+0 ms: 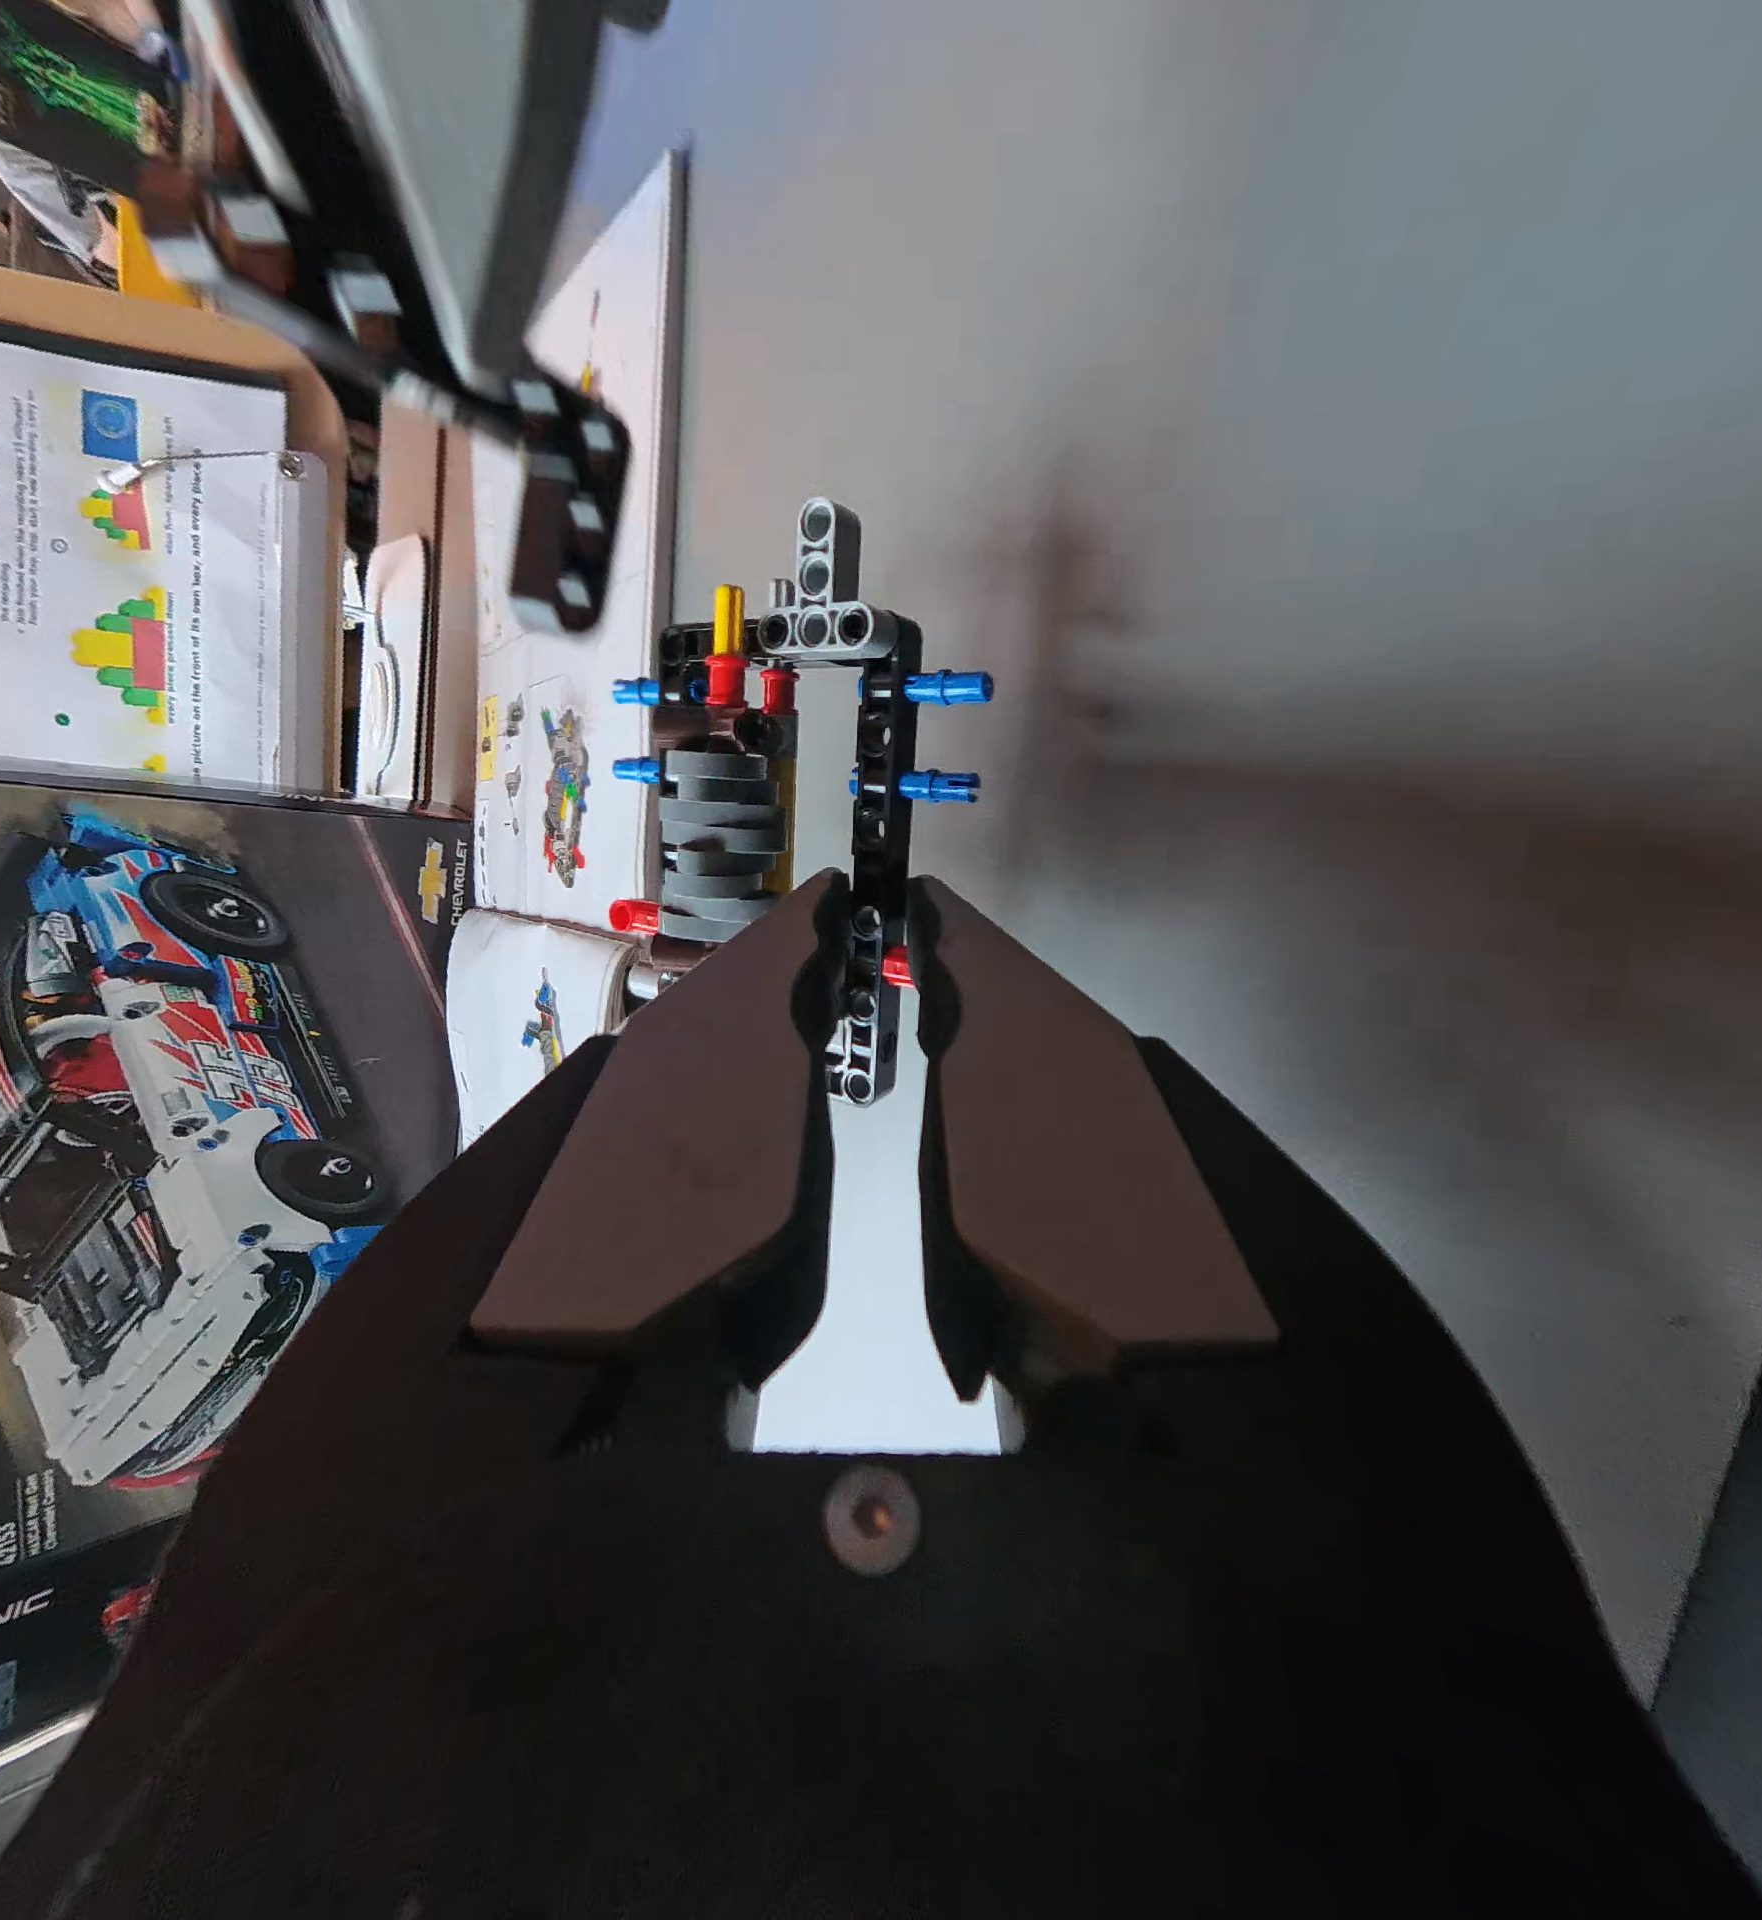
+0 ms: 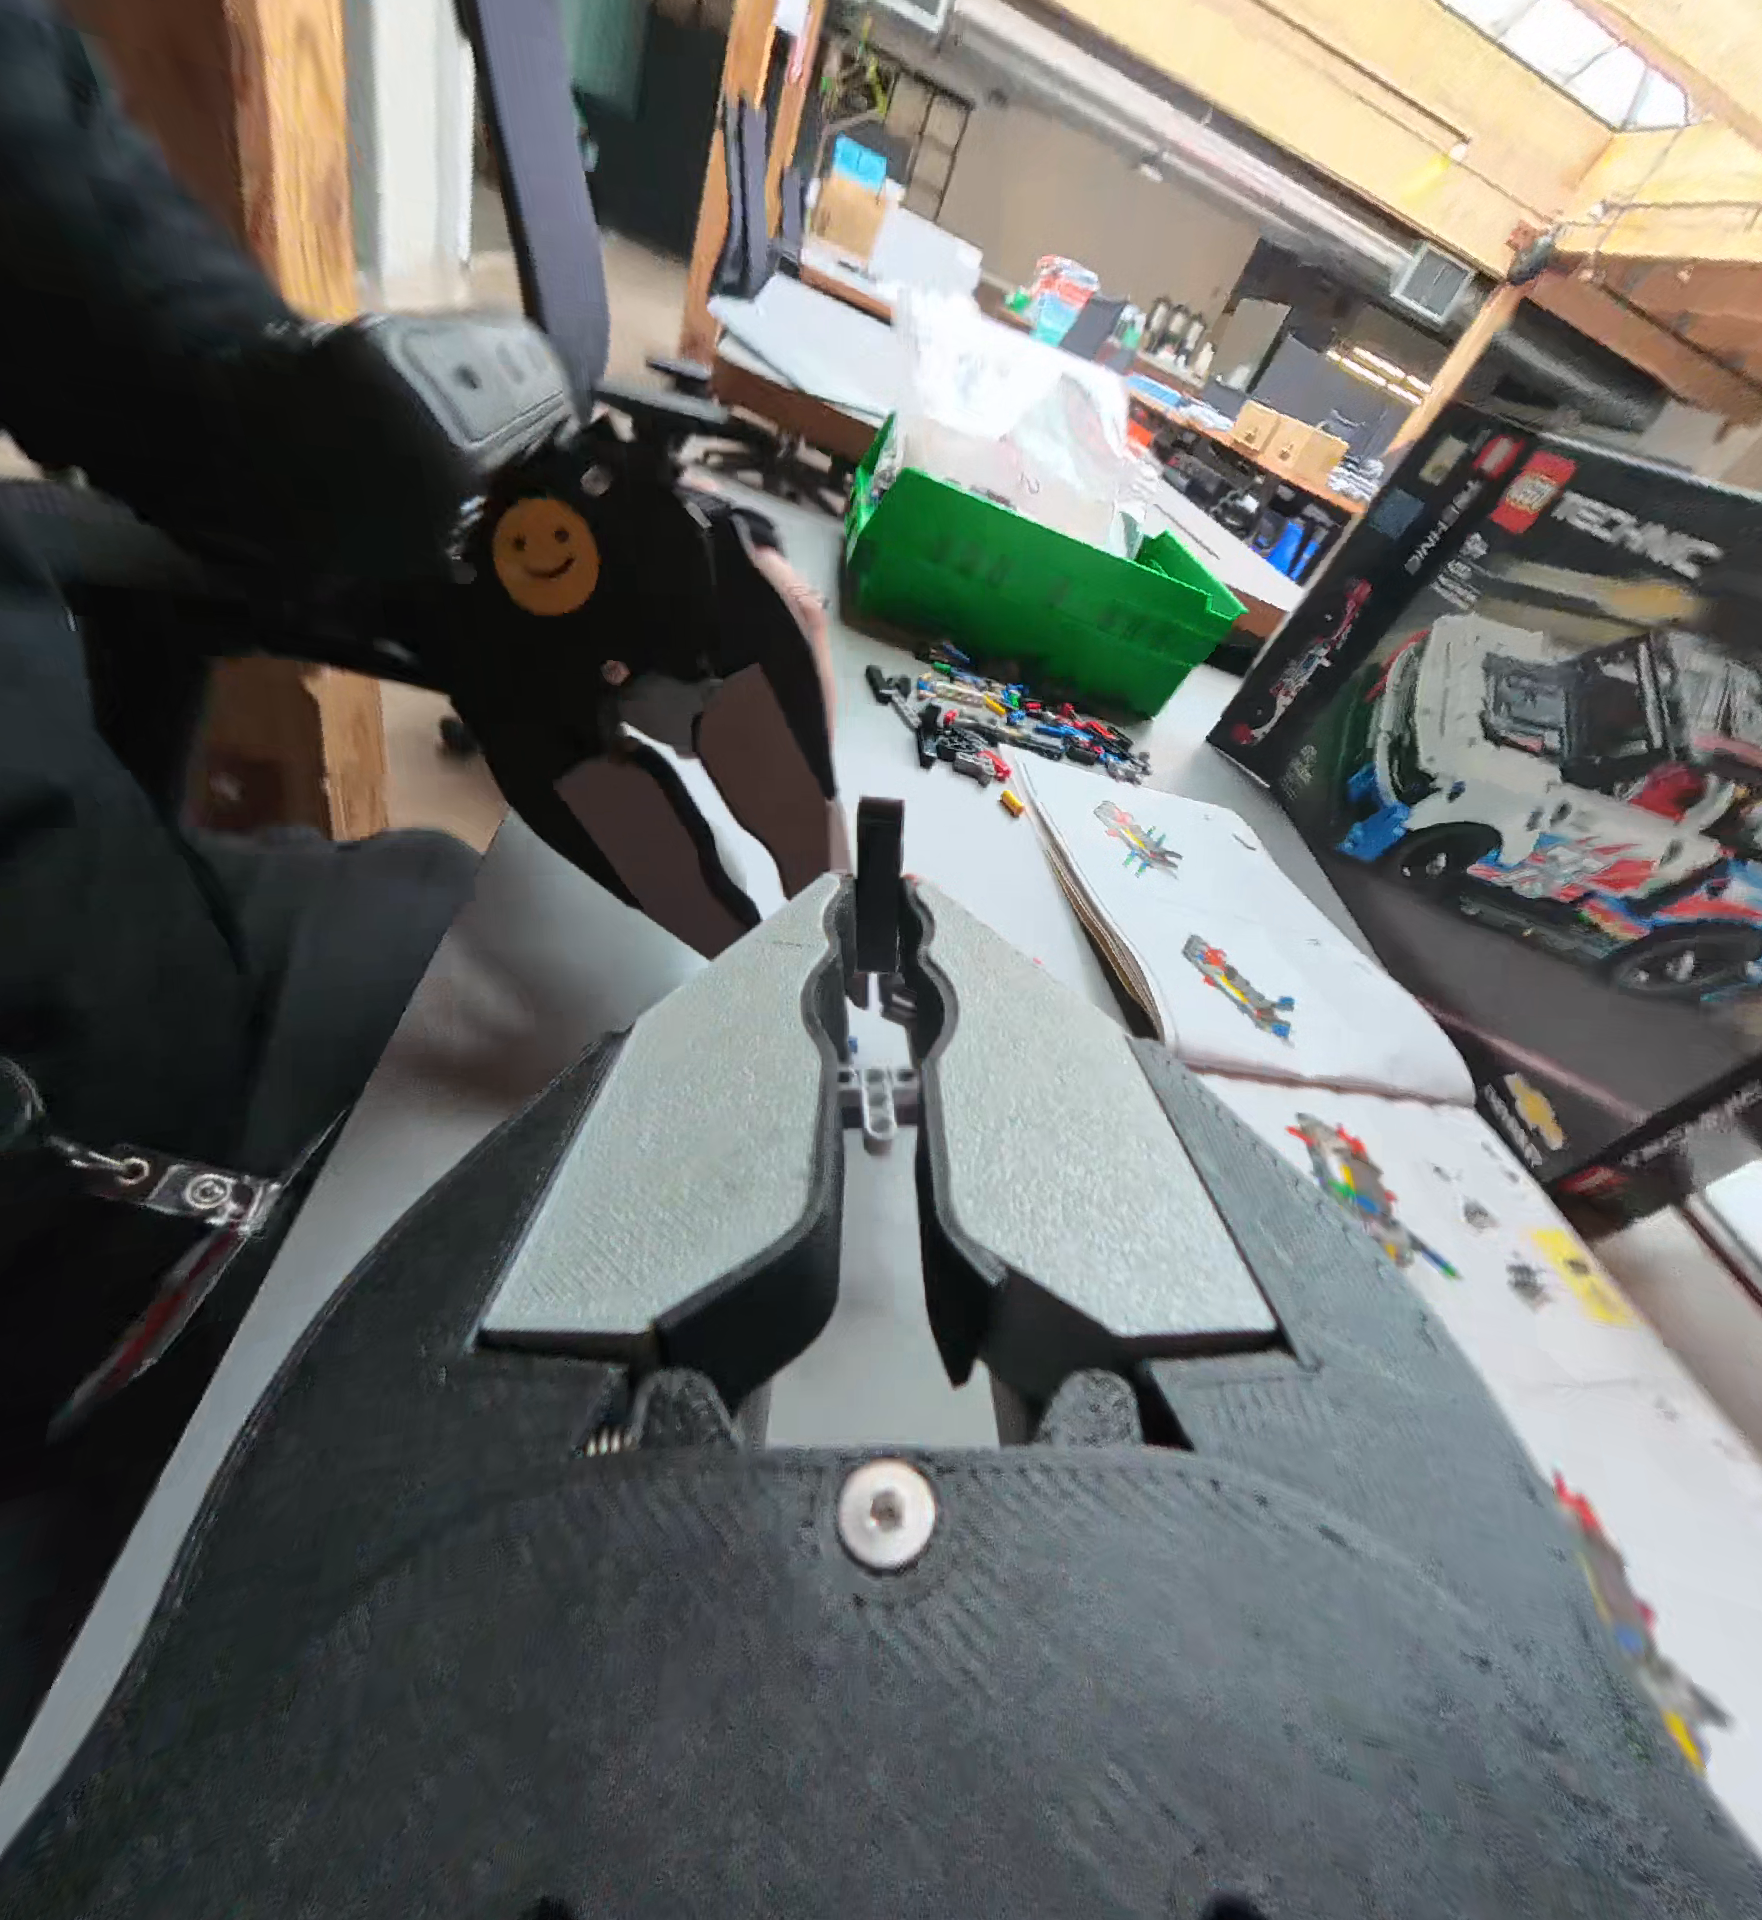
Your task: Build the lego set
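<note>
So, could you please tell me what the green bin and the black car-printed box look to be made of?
The green bin looks like moulded plastic: uniform saturated colour, slight sheen, ribbed walls. The black car-printed box seems to be printed cardboard with a semi-gloss finish: flat panels, sharp folded edges.

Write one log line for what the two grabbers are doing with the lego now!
left gripper: shut on lego assembly, held up | right gripper: shut on black piece | loose parts: on table by green bin
</note>
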{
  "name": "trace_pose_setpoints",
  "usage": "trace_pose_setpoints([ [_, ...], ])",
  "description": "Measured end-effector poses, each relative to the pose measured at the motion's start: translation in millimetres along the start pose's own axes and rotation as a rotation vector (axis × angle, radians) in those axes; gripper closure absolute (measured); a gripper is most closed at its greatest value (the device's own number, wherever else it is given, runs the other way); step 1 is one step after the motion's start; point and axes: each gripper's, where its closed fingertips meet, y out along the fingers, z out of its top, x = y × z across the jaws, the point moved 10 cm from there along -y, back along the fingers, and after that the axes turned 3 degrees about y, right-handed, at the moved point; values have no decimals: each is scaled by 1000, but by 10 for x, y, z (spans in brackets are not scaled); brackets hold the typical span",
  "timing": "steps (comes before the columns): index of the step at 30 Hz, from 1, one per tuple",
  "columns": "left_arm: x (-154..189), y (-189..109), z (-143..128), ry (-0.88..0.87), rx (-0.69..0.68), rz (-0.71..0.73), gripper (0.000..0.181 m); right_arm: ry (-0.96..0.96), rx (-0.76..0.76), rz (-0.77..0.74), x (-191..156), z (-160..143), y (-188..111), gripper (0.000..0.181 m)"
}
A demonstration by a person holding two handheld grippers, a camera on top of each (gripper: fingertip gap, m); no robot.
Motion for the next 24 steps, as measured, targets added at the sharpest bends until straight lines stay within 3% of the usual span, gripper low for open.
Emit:
trace_pose_setpoints([
  [2, -34, -14, -18, -35, 32, 1, 173, 104, 5, -56, 197, -70, -173, 177],
  [4, -90, -34, -46, -125, 125, -6, 173, 154, -112, -155, 389, -249, -339, 177],
  [8, -292, -75, -146, -468, 386, -134, 173, 14, -375, -286, 419, -509, -524, 177],
  [15, -443, -49, -248, -726, 485, -279, 173, 204, -224, -181, 380, -450, -527, 177],
  [19, -472, -38, -258, -654, 378, -236, 173, 350, -155, -95, 439, -456, -564, 177],
  [24, -208, 69, -47, -216, 111, -174, 173, 493, -97, 113, 413, -413, -505, 177],
])
